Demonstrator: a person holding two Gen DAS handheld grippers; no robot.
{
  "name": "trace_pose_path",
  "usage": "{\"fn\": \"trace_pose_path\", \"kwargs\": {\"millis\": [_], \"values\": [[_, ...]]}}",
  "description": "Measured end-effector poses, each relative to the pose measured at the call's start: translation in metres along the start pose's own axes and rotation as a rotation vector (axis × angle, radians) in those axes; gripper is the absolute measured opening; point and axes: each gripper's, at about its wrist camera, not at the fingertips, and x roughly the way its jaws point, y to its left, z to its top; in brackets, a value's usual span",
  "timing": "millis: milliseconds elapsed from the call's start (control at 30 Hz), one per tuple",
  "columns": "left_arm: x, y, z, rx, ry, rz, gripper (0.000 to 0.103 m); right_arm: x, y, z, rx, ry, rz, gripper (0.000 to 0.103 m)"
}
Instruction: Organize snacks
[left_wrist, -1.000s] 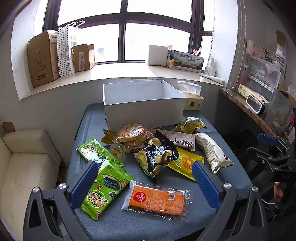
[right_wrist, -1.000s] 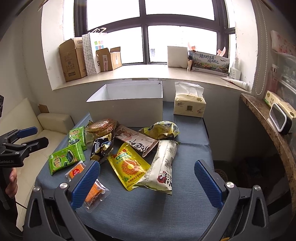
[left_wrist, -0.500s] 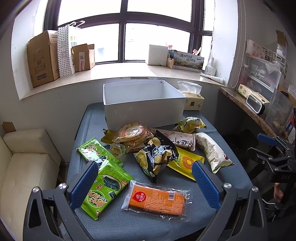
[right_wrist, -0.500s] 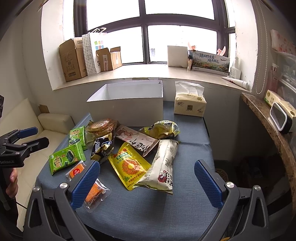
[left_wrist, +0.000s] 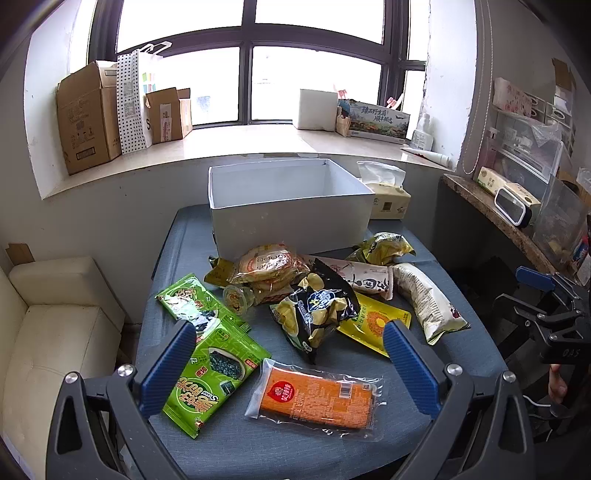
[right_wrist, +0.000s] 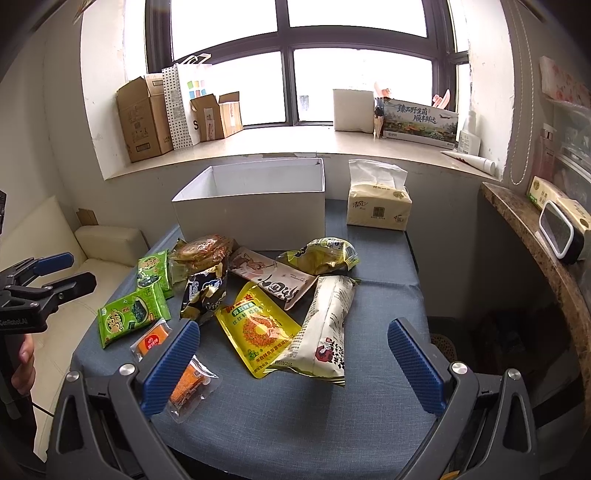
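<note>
Left gripper (left_wrist: 288, 354): jaws spread wide, holding and touching nothing; ribbed blue pads on black frames, poised above the near edge of the table (left_wrist: 465, 317).

Right gripper (right_wrist: 293, 356): jaws likewise spread wide, nothing between them; same ribbed blue pads, over the table's near right part.

Table: flat top covered in grey-blue woven fabric.

White box (left_wrist: 288, 206): rectangular, open-topped, matte walls, at the far end of the table; nothing visible inside from these angles.

Snacks, all loose on the fabric in front of the box:
- Orange slab (left_wrist: 314, 397), flat, in a clear glossy vacuum pouch, nearest the left gripper.
- Two green seaweed packets (left_wrist: 210, 373), glossy foil, rectangular, overlapping end to end at the table's left side.
- Black-and-yellow bag (left_wrist: 317, 314), crinkled and puffed, at the middle of the pile.
- Yellow flat pouch (right_wrist: 256, 328), smooth, partly under the black-and-yellow bag.
- Long white bag (right_wrist: 327, 325), pillow-shaped, lying beside the yellow pouch and overlapping its edge.
- Pale pink packet (right_wrist: 273, 278), flat, printed with dark characters.
- Round cakes in clear wrap (left_wrist: 267, 266), stacked just before the box wall.
- Crumpled yellow-green bag (right_wrist: 319, 254), near the box's right corner.

Tissue pack (right_wrist: 378, 205): soft, cream (a sheet stands up from the top), just right of the box.
</note>
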Motion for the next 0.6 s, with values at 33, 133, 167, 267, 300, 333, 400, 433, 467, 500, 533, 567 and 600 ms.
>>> {"fn": "trace_pose_path", "kwargs": {"millis": [33, 133, 167, 267, 300, 333, 400, 433, 467, 500, 533, 567, 600], "values": [[0.0, 0.0, 0.0, -0.001, 0.0, -0.003, 0.103, 0.0, 0.0, 0.0, -0.001, 0.001, 0.0, 0.103], [0.001, 0.0, 0.0, 0.0, 0.002, 0.001, 0.103, 0.002, 0.001, -0.001, -0.002, 0.005, -0.001, 0.103], [0.001, -0.001, 0.0, 0.001, 0.003, 0.002, 0.103, 0.002, 0.001, 0.0, -0.001, 0.005, -0.002, 0.103], [0.001, 0.0, -0.001, 0.0, 0.003, 0.002, 0.103, 0.004, 0.001, -0.001, 0.0, 0.01, -0.005, 0.103], [0.001, 0.0, -0.001, 0.0, 0.004, 0.003, 0.103, 0.005, 0.001, -0.001, 0.001, 0.013, -0.007, 0.103], [0.002, 0.0, -0.001, 0.0, 0.004, 0.004, 0.103, 0.006, 0.001, -0.002, 0.003, 0.017, -0.012, 0.103], [0.003, 0.0, -0.003, -0.001, 0.006, 0.009, 0.103, 0.008, 0.0, -0.003, 0.006, 0.022, -0.017, 0.103], [0.003, 0.0, -0.003, -0.004, 0.007, 0.008, 0.103, 0.009, 0.0, -0.003, 0.007, 0.026, -0.018, 0.103], [0.004, 0.001, -0.004, -0.007, 0.009, 0.004, 0.103, 0.011, 0.0, -0.003, 0.007, 0.03, -0.02, 0.103], [0.005, 0.001, -0.005, -0.008, 0.01, -0.002, 0.103, 0.012, -0.001, -0.004, 0.009, 0.033, -0.021, 0.103], [0.005, 0.001, -0.005, -0.01, 0.01, -0.003, 0.103, 0.014, -0.001, -0.004, 0.013, 0.036, -0.021, 0.103], [0.005, 0.001, -0.006, -0.01, 0.008, 0.0, 0.103, 0.016, -0.002, -0.004, 0.02, 0.039, -0.018, 0.103], [0.005, 0.001, -0.007, -0.011, 0.007, 0.004, 0.103, 0.02, -0.004, -0.004, 0.027, 0.045, -0.014, 0.103]]}}
